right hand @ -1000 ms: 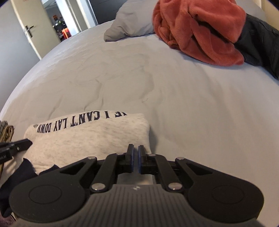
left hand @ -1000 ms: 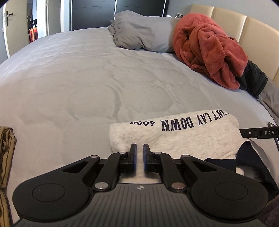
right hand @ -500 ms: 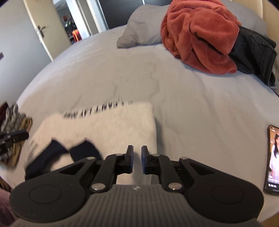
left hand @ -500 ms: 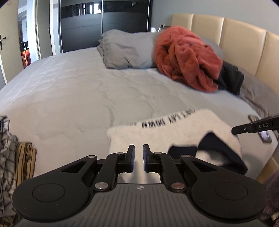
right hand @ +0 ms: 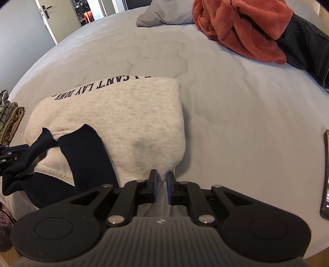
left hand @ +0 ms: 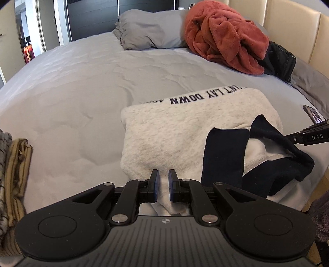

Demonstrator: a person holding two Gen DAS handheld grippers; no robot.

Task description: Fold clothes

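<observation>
Left gripper (left hand: pixel 163 185) and right gripper (right hand: pixel 161 188) are each pinching the near edge of the folded heather-grey lettered sweatshirt (left hand: pixel 185 131). The sweatshirt is lying on the grey quilted bed (left hand: pixel 78 86), its navy cuffs (left hand: pixel 224 156) resting on top.

A home bedroom; a wide bed (left hand: pixel 82 86) under grey bedding, a pillow (left hand: pixel 152 35), a padded headboard (left hand: pixel 292 24), a door (right hand: pixel 55 18) beyond.

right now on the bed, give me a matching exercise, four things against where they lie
Things:
1. grey sweatshirt
2. rust-red fleece
3. phone
4. striped folded clothes

Places:
a. far end, against the grey pillow
b. near edge, far right of the right wrist view
c. near edge, folded, between both grippers
d. far left of the left wrist view

Pairs: 1-c, 2-a, 3-b, 4-d
</observation>
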